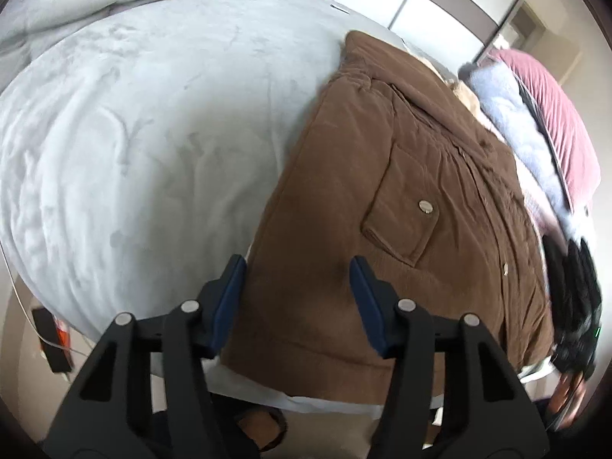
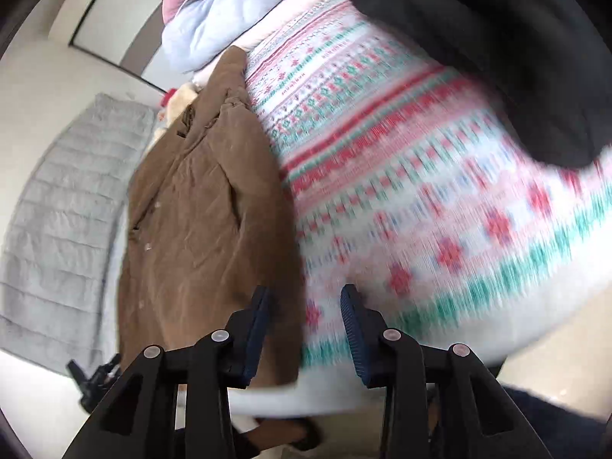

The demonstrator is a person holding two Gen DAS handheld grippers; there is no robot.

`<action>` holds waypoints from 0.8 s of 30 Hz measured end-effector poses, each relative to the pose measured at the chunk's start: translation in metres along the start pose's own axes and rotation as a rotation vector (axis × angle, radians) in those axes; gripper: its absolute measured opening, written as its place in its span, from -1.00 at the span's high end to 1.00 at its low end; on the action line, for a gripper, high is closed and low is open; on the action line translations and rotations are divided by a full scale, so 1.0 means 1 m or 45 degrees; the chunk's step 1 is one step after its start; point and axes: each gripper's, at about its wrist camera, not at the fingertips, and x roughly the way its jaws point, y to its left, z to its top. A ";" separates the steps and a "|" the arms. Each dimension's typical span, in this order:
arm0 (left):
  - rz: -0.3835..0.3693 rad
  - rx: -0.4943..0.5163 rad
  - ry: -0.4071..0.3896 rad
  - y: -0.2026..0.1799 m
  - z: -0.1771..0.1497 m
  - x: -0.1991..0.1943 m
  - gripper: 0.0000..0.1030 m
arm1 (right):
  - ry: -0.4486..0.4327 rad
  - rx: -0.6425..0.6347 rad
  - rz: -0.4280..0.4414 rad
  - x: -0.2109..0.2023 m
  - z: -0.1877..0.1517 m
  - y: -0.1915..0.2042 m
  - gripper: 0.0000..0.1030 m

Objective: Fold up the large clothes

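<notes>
Hovering over a grey-covered bed [image 1: 134, 134], the left gripper [image 1: 298, 298] gapes empty above the brown coat's [image 1: 401, 210] hem; the right gripper [image 2: 304, 329], jaws part-open and gripping nothing, nears a patterned sweater [image 2: 420, 199] (blurred). A shallow pinch could snag both garments.

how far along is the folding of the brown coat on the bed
Done: the brown coat lies folded into a long narrow shape on the grey bed cover. In hand: nothing is gripped; the left hand-held gripper stands open over the coat's near hem, and the right hand-held gripper is open over the patterned sweater. Left: probably folding the coat shorter, then the sweater and the pile behind it.
</notes>
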 end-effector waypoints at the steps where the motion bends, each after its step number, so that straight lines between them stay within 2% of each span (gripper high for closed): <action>1: -0.009 -0.004 0.004 0.000 0.000 0.000 -0.11 | 0.002 0.009 0.025 -0.002 -0.005 -0.003 0.26; 5: -0.016 -0.007 0.014 -0.003 -0.003 0.003 -0.12 | 0.025 0.040 0.081 -0.001 -0.016 -0.007 0.25; 8: -0.031 -0.032 0.015 -0.002 -0.006 0.004 -0.12 | 0.048 0.038 0.168 0.000 -0.021 -0.004 0.25; 11: -0.061 -0.028 0.014 -0.005 -0.009 0.004 -0.12 | 0.097 0.042 0.163 0.013 -0.026 0.001 0.24; 13: -0.053 -0.031 0.012 -0.004 -0.010 0.004 -0.12 | 0.092 0.040 0.172 0.015 -0.027 0.005 0.24; 16: -0.042 -0.085 -0.008 0.005 -0.009 -0.001 0.35 | -0.021 0.046 0.279 -0.002 -0.025 0.010 0.25; 18: -0.081 -0.097 -0.015 0.008 -0.010 -0.005 0.39 | -0.064 0.027 0.308 -0.008 -0.022 0.014 0.25; 22: -0.102 -0.062 -0.023 0.001 -0.011 -0.007 0.42 | 0.012 0.011 0.213 0.012 -0.023 0.021 0.21; 24: -0.133 -0.053 -0.014 -0.002 -0.011 -0.006 0.42 | 0.011 0.017 0.169 0.014 -0.023 0.021 0.20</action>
